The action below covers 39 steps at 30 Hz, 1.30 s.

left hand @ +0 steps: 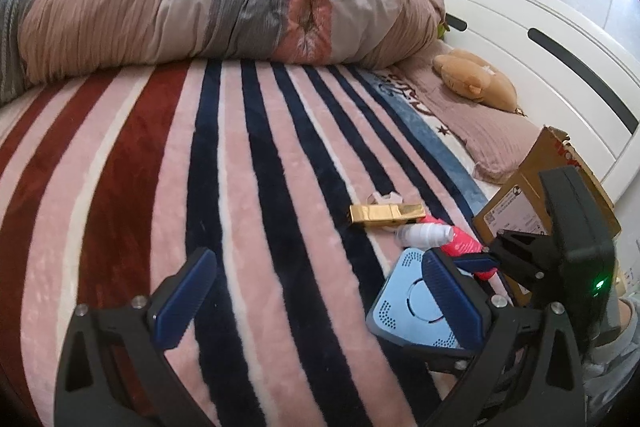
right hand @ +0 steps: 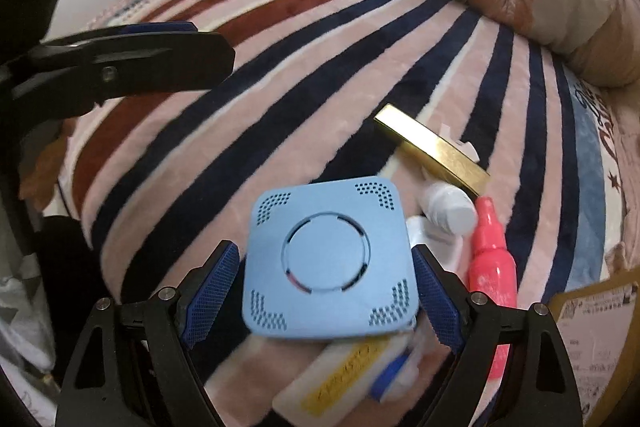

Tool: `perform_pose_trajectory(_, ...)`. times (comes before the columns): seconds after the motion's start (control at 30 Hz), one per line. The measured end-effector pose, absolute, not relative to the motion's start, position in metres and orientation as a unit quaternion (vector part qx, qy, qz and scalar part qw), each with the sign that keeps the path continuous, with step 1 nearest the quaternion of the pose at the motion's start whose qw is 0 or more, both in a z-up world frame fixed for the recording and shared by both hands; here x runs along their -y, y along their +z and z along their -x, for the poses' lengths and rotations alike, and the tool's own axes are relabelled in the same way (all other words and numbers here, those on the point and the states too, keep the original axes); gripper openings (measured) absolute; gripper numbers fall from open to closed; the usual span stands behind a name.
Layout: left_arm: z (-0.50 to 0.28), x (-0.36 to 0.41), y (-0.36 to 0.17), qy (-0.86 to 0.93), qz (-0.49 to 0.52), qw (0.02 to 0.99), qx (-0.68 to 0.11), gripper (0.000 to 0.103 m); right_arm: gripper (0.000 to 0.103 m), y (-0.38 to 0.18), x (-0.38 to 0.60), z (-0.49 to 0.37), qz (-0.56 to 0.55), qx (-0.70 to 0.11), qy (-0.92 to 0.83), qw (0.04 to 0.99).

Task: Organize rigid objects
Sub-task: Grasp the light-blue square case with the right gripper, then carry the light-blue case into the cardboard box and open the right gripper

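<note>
A light blue square device (right hand: 330,259) with a round centre sits between my right gripper's (right hand: 326,291) blue pads; the jaws are closed against its sides. It also shows in the left wrist view (left hand: 416,307). Beside it lie a gold box (right hand: 434,149), a white bottle (right hand: 450,207), a pink bottle (right hand: 490,267) and a white pack with a yellow label (right hand: 344,371). My left gripper (left hand: 316,299) is open and empty above the striped blanket (left hand: 240,187), left of the pile. The right gripper's body (left hand: 576,247) shows at its right.
A cardboard box (left hand: 532,195) stands at the right by the white bed frame (left hand: 540,27). A rolled duvet (left hand: 220,7) lies across the far side. A plush toy (left hand: 476,79) rests on a pillow. The bed edge drops off at the left in the right wrist view.
</note>
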<state>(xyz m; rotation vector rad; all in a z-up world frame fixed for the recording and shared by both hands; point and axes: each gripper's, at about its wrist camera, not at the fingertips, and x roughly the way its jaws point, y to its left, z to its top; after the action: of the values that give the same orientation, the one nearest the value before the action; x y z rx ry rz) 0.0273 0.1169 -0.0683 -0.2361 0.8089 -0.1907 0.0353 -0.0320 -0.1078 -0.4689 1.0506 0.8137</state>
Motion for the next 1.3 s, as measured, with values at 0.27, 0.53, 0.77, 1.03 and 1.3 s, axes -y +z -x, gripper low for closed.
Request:
perform_pose_trajectory(0.27, -0.025, -0.122, -0.074, -0.149, 0.162, 0.887, -0.405, 0.102, 0.079, -0.102, 0.028, -0.030, 0.218, -0.467, 0.356, 0.780)
perform_pose_trajectory(0.53, -0.015, -0.096, -0.022, -0.275, 0.199, 0.867, -0.364, 0.091, 0.079, -0.015, 0.053, -0.003, 0.135, -0.346, 0.419, 0.828)
perform_pose_trajectory(0.77, -0.013, -0.053, 0.040, -0.334, 0.170, 0.865, -0.334, 0.051, 0.079, 0.046, 0.089, 0.021, 0.100, -0.254, 0.420, 0.865)
perform_pose_trajectory(1.03, -0.026, 0.049, 0.091, -0.341, 0.071, 0.879, -0.325, 0.031, 0.077, 0.065, 0.172, 0.012, 0.056, -0.255, 0.375, 0.890)
perform_pose_trajectory(1.3, -0.062, 0.164, 0.081, -0.372, 0.012, 0.846, -0.381, 0.031, 0.077, 0.045, 0.270, -0.024, -0.011, -0.317, 0.327, 0.890)
